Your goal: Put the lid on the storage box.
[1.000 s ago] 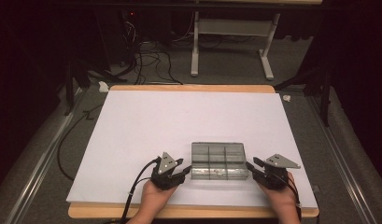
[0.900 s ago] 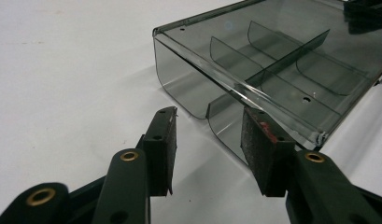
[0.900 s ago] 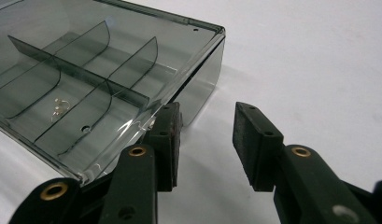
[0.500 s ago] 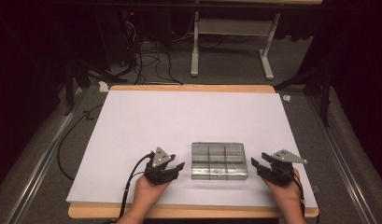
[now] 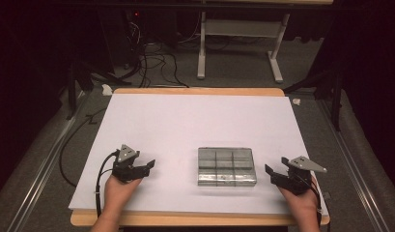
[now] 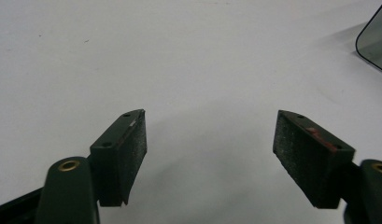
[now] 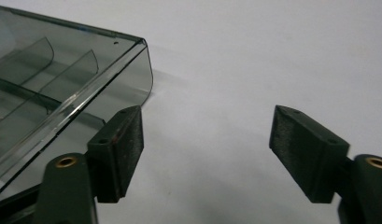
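**Both grippers drawn back from the box, jaws just opened**

Since the earlier frames both hands have pulled away from the compartment box [image 5: 227, 166]: the left gripper [image 5: 148, 166] has moved well off to the left, the right gripper [image 5: 269, 172] only slightly to the right. Jaws of both have just been opening; they now stand wide with nothing between them.

Box: clear smoky-grey plastic, shallow, rectangular with rounded corners, divided by thin partitions into a grid of compartments. It lies flat near the front edge of the sheet, right of centre, between the two grippers and touched by neither. In the right gripper view its corner [image 7: 132, 70] sits just beyond the left-hand pad. In the left gripper view one rounded corner [image 6: 375, 39] shows at upper right, well apart from the jaws.

Surface: white sheet [image 5: 195, 121] covering a wooden tabletop [image 5: 200, 91]. Room: dark, grey carpet, cables [image 5: 147, 63] and a white table frame [image 5: 238, 53] behind
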